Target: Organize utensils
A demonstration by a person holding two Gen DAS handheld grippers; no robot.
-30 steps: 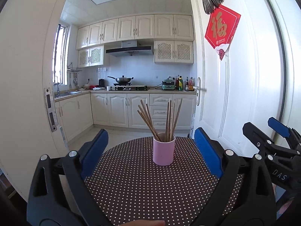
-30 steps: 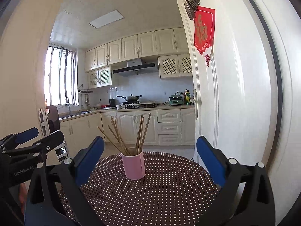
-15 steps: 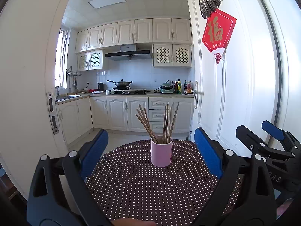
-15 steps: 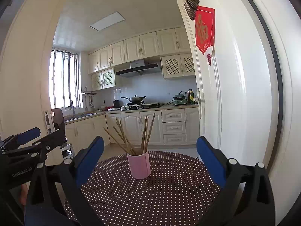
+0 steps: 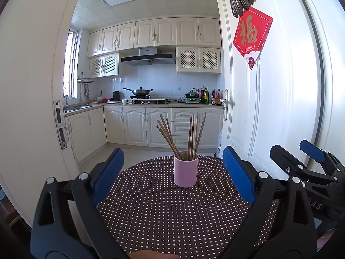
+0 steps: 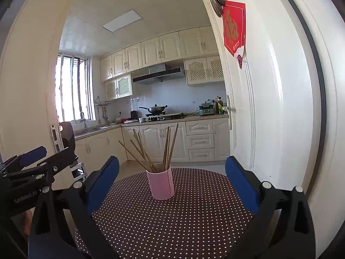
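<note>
A pink cup (image 5: 185,169) stands upright at the centre of the left wrist frame on the polka-dot counter (image 5: 172,211), with wooden chopsticks (image 5: 183,136) fanned out of it. The left hand-held gripper (image 5: 172,172) is spread wide and empty, well short of the cup. The right hand-held gripper (image 6: 172,185) is likewise wide and empty, the cup just left of centre in its frame.
</note>
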